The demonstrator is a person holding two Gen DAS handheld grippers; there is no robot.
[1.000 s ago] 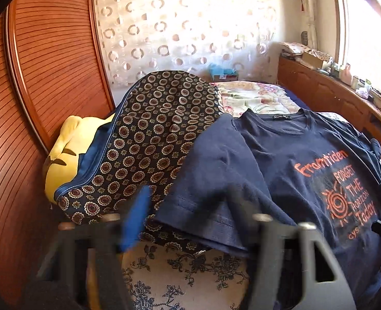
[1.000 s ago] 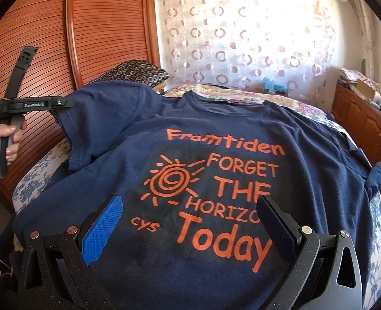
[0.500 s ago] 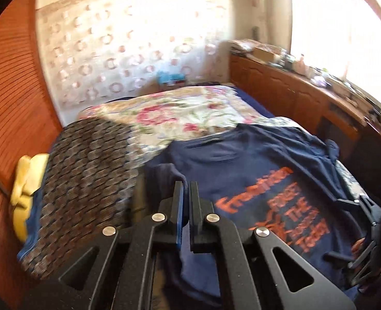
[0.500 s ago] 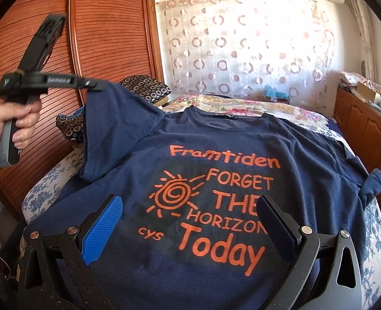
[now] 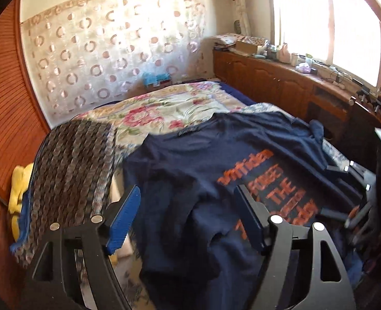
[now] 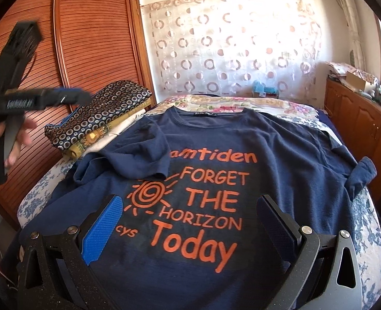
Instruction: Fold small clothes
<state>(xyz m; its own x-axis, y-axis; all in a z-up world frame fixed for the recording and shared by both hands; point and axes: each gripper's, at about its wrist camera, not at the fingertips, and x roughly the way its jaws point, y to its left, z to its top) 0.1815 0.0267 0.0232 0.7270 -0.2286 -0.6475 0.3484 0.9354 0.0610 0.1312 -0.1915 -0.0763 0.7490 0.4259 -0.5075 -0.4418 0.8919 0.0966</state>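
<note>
A navy T-shirt [image 6: 280, 160] with orange print lies face up on the bed. Its left sleeve [image 6: 141, 152] is folded in over the chest and covers the start of the print. The shirt also shows in the left wrist view [image 5: 190, 160]. My left gripper [image 5: 187, 217] is open and empty above the folded sleeve; it also shows at the far left of the right wrist view [image 6: 61, 98], held up in a hand. My right gripper [image 6: 187, 230] is open and empty, low over the shirt's hem. The right sleeve [image 6: 360, 175] lies spread at the bed's right edge.
A patterned dark cushion [image 6: 100, 111] lies on folded cloths left of the shirt, against the wooden slatted wardrobe [image 6: 92, 38]. A floral bedspread [image 5: 164, 106] covers the far bed. A wooden cabinet [image 5: 280, 82] with clutter runs along the right under the window.
My left gripper, shut on the left sleeve and lifting it, carried it in over the chest, opened and let it drop. The sleeve now lies folded on the shirt. The right gripper stayed put.
</note>
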